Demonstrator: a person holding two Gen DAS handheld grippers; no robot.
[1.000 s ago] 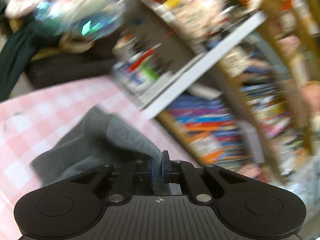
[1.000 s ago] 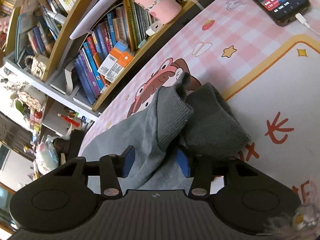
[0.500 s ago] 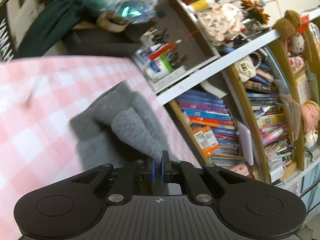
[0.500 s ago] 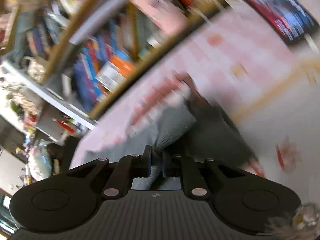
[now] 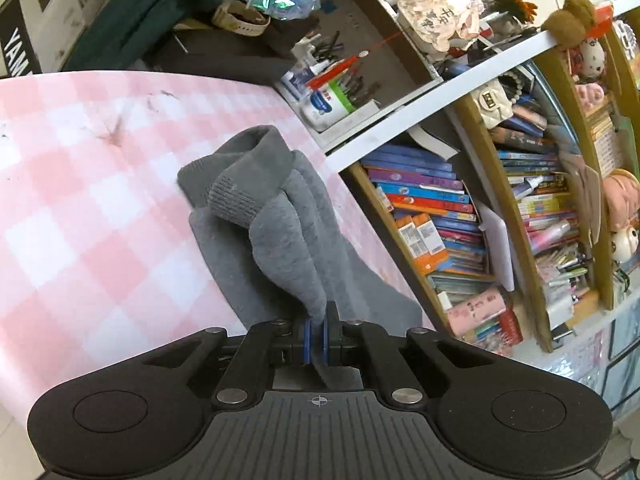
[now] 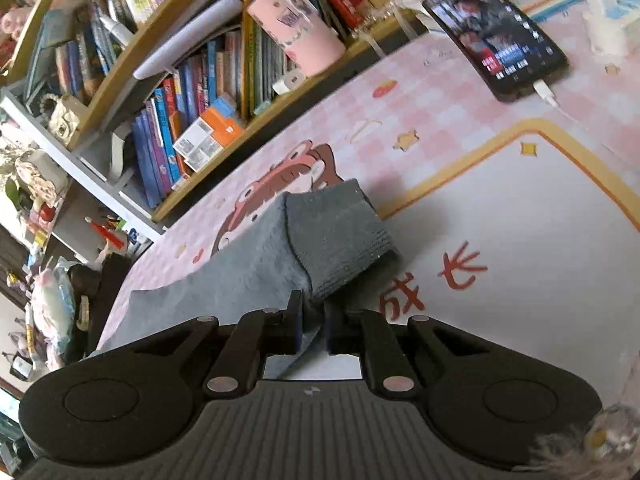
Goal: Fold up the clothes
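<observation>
left gripper point(image 5: 316, 334) – clamped on a fold of the grey garment point(image 5: 280, 232) | right gripper point(image 6: 311, 330) – pinching its edge near the ribbed cuff point(image 6: 340, 236) | garment lies on pink checked table point(image 5: 80, 208) | bookshelf point(image 5: 460, 216) at 2 o'clock | phone point(image 6: 496, 36) at 1 o'clock

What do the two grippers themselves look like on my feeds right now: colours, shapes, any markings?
The left gripper and right gripper look alike: a wide matte-black body with a ribbed centre panel, a round disc recess at each side, and angled black linkage arms with silver rivets. A small crosshair mark sits at the panel's top edge. The jaws carry blue pads. No cables or sleeves are visible.
</observation>
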